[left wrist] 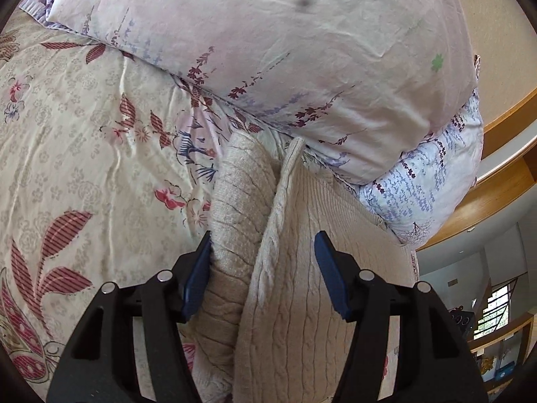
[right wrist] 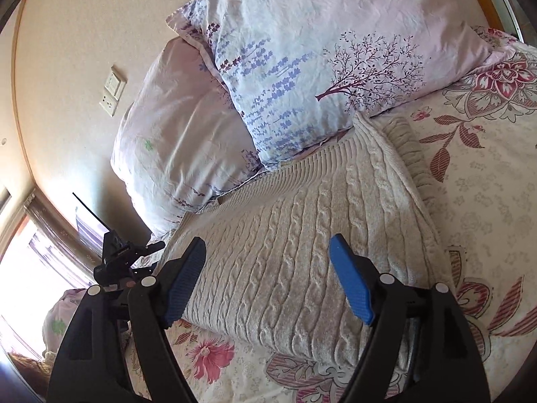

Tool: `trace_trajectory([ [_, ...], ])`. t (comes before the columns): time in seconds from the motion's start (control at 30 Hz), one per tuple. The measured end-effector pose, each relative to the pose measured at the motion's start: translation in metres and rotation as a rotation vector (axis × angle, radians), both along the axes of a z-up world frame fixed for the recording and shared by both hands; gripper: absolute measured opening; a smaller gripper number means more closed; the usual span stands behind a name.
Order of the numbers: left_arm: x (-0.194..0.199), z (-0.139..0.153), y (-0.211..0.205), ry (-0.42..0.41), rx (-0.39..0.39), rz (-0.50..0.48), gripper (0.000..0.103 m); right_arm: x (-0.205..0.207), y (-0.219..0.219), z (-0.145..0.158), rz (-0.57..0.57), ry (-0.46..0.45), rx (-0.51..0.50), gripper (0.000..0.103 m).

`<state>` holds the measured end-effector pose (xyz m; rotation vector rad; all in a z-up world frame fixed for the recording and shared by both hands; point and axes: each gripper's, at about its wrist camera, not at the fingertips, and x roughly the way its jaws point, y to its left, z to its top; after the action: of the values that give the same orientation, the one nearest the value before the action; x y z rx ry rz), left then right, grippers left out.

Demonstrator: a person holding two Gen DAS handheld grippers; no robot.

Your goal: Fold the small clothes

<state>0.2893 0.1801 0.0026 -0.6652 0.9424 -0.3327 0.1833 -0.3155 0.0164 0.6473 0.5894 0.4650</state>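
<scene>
Sweater (right wrist: 302, 235) near the bed's pillow edge is soft, limp; grasp its hem corners. Both grippers, left (left wrist: 265, 262) and right (right wrist: 268, 268), have fingers open.

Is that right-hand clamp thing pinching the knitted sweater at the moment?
No, the right gripper hangs wide open above the cream sweater, its blue fingers spread apart with nothing between them.

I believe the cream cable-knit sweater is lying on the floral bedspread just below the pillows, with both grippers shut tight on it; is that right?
Not quite: the cream cable-knit sweater does lie on the floral bedspread just below the pillows, but neither gripper is shut. The left wrist view shows the left gripper open around a raised fold, and the right wrist view shows the right gripper open over the knit.
</scene>
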Motion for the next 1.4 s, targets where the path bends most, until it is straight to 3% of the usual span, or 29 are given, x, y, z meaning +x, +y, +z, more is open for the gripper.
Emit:
trace_trajectory([
  [0.13,0.000,-0.003,-0.005,0.013,-0.034,0.007,0.051,0.000,-0.003,-0.002,0.000,-0.008,0.024,0.077],
  [0.3,0.004,-0.014,-0.011,0.069,-0.119,0.000,0.028,-0.001,-0.004,-0.002,0.001,-0.011,0.031,0.078],
  [0.47,0.003,-0.003,-0.020,0.049,-0.163,0.026,0.022,-0.002,-0.007,-0.002,-0.002,-0.020,0.051,0.078],
  [0.7,0.000,0.042,-0.057,-0.019,-0.248,0.002,0.020,-0.007,-0.014,-0.001,-0.025,-0.048,0.078,0.078],
  [1.03,0.015,0.073,-0.200,-0.022,-0.315,-0.110,0.020,-0.019,-0.052,-0.001,-0.193,-0.081,0.166,0.078],
  [1.17,0.016,0.062,-0.273,-0.006,-0.324,-0.206,0.020,-0.021,-0.067,-0.006,-0.260,-0.075,0.210,0.078],
  [1.3,0.014,0.040,-0.341,0.064,-0.336,-0.320,0.020,-0.022,-0.077,-0.011,-0.300,-0.060,0.241,0.078],
  [1.4,0.012,0.021,-0.369,0.124,-0.369,-0.373,0.025,-0.022,-0.081,-0.013,-0.313,-0.057,0.260,0.078],
])
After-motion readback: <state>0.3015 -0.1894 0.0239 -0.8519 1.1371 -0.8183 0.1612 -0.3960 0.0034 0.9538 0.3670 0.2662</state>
